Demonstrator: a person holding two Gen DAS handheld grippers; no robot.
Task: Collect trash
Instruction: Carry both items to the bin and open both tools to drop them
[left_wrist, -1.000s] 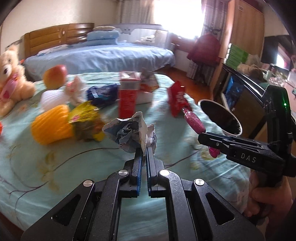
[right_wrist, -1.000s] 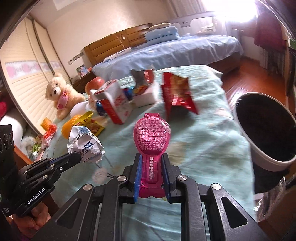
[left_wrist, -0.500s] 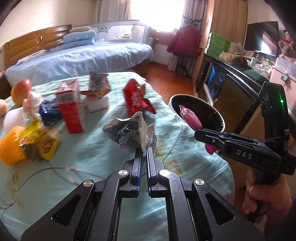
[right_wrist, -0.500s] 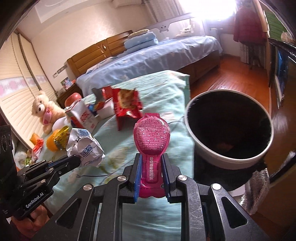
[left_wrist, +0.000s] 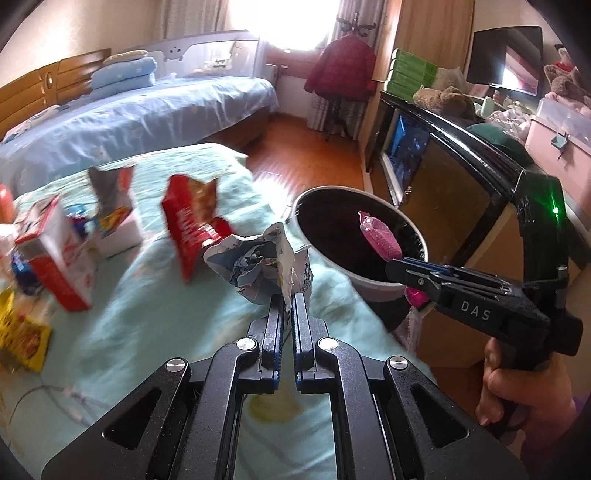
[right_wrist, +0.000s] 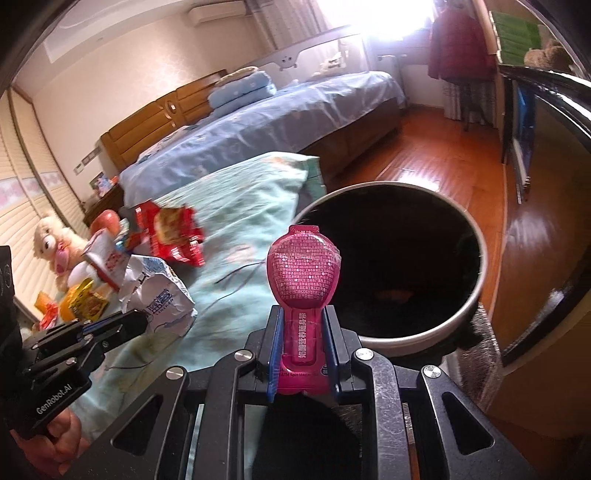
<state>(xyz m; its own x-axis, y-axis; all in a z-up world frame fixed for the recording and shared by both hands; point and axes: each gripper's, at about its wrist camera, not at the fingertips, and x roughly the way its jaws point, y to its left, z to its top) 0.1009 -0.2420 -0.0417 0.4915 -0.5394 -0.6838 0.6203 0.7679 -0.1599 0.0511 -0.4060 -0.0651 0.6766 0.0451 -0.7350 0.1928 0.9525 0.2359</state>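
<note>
- The left hand-held gripper (left_wrist: 287, 300) is pinching a crumpled paper wrapper (left_wrist: 258, 264) at the centre of its frame, fingers clamped tight on the edge.
- The right hand-held gripper (right_wrist: 303, 334) is gripping a pink packet (right_wrist: 303, 280) by its narrow stem, the round top sticking up mid-frame.
- The bin (right_wrist: 474, 295), black inside with a pale rim, is sitting right of centre beside the bed (right_wrist: 240, 221), and the packet is hanging in front of its opening.
- More trash is lying on the bed at the left: a red snack bag (left_wrist: 188, 221) and a red-and-white carton (left_wrist: 55, 258).
</note>
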